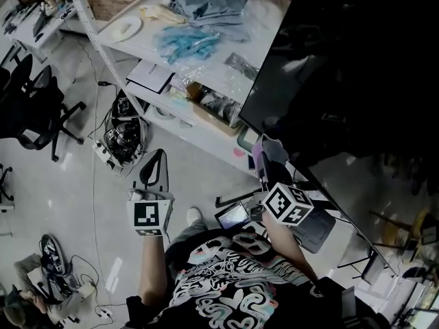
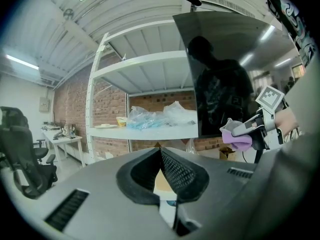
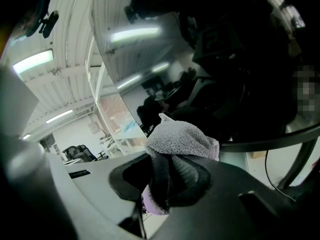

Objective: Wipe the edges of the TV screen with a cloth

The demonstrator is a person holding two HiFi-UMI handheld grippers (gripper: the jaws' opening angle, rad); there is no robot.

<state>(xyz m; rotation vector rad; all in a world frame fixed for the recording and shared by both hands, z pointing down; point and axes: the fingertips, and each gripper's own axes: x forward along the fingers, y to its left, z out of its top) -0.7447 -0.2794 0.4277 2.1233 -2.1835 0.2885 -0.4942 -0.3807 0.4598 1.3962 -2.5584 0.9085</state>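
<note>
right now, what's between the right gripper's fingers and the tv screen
Only the cloth, pinched in the right gripper and bunched up toward the TV screen. The right gripper view shows it.

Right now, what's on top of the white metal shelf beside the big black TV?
A round white plate, crinkly blue plastic bags and a clear plastic bag. The black TV screen covers one end of the white shelf.
</note>
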